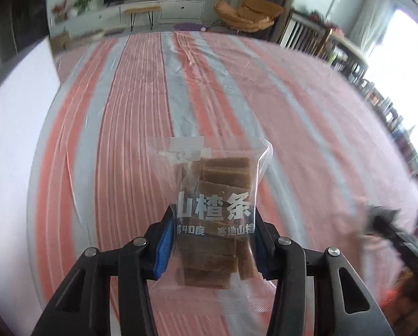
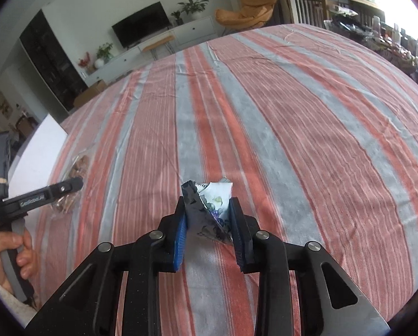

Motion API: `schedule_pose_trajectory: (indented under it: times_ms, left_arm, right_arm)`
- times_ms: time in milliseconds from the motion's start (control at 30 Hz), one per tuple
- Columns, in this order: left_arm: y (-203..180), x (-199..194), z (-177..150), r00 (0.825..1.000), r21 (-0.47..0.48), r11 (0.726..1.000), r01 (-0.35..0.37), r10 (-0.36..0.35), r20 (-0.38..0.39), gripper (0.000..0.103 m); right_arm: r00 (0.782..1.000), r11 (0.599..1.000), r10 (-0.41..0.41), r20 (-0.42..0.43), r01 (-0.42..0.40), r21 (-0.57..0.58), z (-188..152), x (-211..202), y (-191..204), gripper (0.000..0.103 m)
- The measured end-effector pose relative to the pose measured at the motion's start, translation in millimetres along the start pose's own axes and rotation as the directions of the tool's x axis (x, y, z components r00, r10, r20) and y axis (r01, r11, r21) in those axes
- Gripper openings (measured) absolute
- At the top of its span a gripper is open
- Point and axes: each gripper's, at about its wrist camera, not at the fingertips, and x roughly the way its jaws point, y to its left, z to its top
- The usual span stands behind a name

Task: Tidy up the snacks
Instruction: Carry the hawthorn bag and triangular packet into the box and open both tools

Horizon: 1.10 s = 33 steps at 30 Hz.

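Note:
My left gripper [image 1: 213, 224] is shut on a clear bag of brown hawthorn strips [image 1: 217, 190] with white Chinese lettering, held above the striped cloth. The same bag [image 2: 71, 182] and the left gripper [image 2: 74, 182] show at the left of the right wrist view. My right gripper [image 2: 209, 210] is shut on a small crumpled dark and white snack packet [image 2: 209, 204], held just above the cloth. The right gripper appears blurred at the right edge of the left wrist view [image 1: 385, 218].
A pink and grey striped cloth [image 2: 293, 112] covers the wide surface. A white board [image 1: 10, 154] lies at its left edge. Beyond are a TV cabinet [image 1: 164, 8], an orange chair [image 1: 248, 14] and cluttered shelves [image 2: 391, 42] at the right.

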Motion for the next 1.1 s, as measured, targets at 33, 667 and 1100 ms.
schedule_pose_trajectory:
  times_ms: [33,667,1100]
  left_arm:
    - [0.5,-10.0,-1.2,0.999,-0.020,0.999,0.042,-0.041,0.006,0.047]
    - [189.5,-284.2,-70.4,0.903,-0.289,0.927,-0.239,0.322,0.284,0.049]
    - [188.1,-270.9,-92.4,0.744,-0.299,0.798,-0.523,0.599,0.295,0.100]
  right_arm:
    - [1.000,1.000,0.009,0.009,-0.009,0.005,0.4,-2.1,-1.0,0.029]
    - [0.771,0.693,0.571,-0.281,-0.637,-0.339,11.6,-54.7,359.6,0.030]
    - [0.855,0.704,0.436,-0.282,-0.519,-0.485,0.1,-36.7,402.3,0.069]
